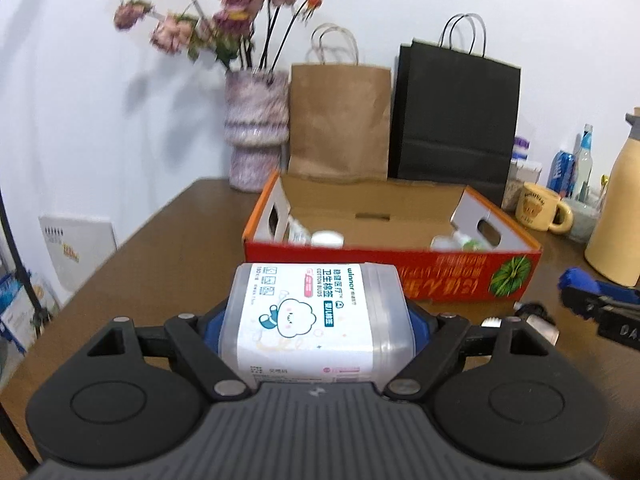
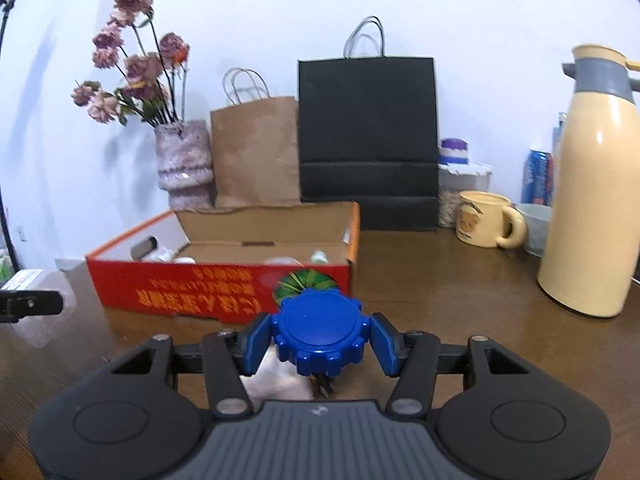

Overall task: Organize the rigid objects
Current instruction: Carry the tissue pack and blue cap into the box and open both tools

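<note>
Clear plastic: the cotton bud box [image 1: 316, 320] is a see-through, round-cornered tub lying on its side, its white label printed with a cartoon cloud, teal script and the words "COTTON BUDS".
Left claw [image 1: 316, 330]: closed on the cotton bud box, a blue pad against each end; the tub fills the gap between them and is held above the brown bench [image 1: 160, 256].
Blue cap [image 2: 320, 330]: a round, glossy blue lid with a notched, gear-like rim; a pale body shows dimly beneath it, too hidden to name.
Right claw [image 2: 320, 344]: clamped on the blue cap, with a blue pad on either side of the rim.
Red carton [image 1: 392, 248]: an open cardboard box, red outside with an orange edge and a green leaf print, standing on the bench just beyond both claws; small white bottles lie inside at its two ends.
Backdrop: vase of dried pink flowers [image 1: 258, 132], brown paper bag [image 1: 340, 120] and black paper bag [image 1: 456, 116] against the wall.
Right side: cream mug [image 2: 486, 220] and cream thermos jug [image 2: 592, 200].
</note>
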